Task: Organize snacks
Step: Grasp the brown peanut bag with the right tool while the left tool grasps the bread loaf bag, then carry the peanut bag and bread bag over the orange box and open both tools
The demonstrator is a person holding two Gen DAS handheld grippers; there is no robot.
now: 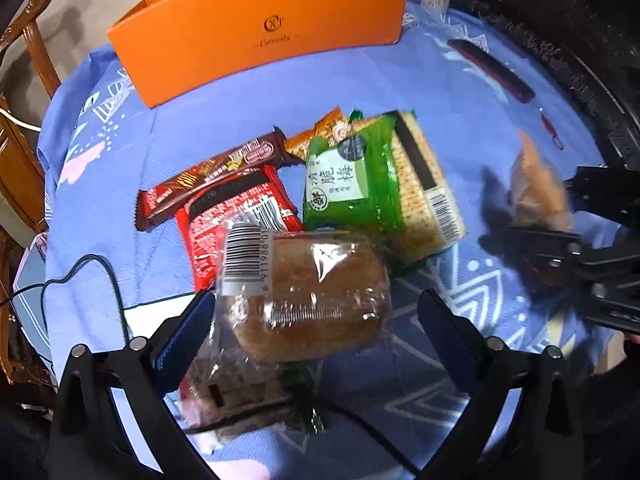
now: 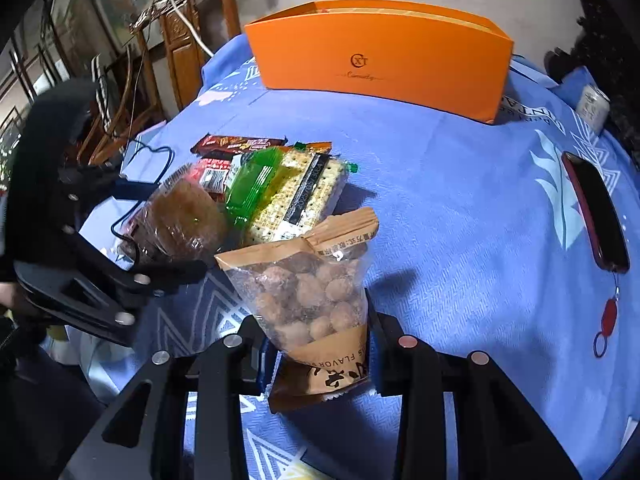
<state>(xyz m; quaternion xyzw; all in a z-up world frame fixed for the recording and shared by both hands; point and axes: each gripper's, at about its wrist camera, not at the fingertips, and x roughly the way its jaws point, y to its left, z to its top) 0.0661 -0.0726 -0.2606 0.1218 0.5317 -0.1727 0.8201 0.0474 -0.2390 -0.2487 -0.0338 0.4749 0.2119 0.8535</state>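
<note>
Your left gripper (image 1: 316, 312) has its fingers spread wide around the wrapped bread (image 1: 308, 296); your right gripper (image 2: 318, 340) fingers clamp the nut bag (image 2: 312, 292) above the surface (image 2: 460, 220).

blue patterned tablecloth (image 2: 460, 200), phone (image 2: 596, 216), black cable (image 1: 100, 276), wooden chair (image 1: 24, 80)

Readable text on an orange box and snack packets.
The orange box (image 2: 380, 60) bears a gold "CXT" emblem. A green packet (image 1: 344, 176) reads "清脆梅". The nut bag (image 2: 316, 300) shows "FLAVOR". The wrapped bread (image 1: 304, 296) carries a barcode ending "988 01".
</note>
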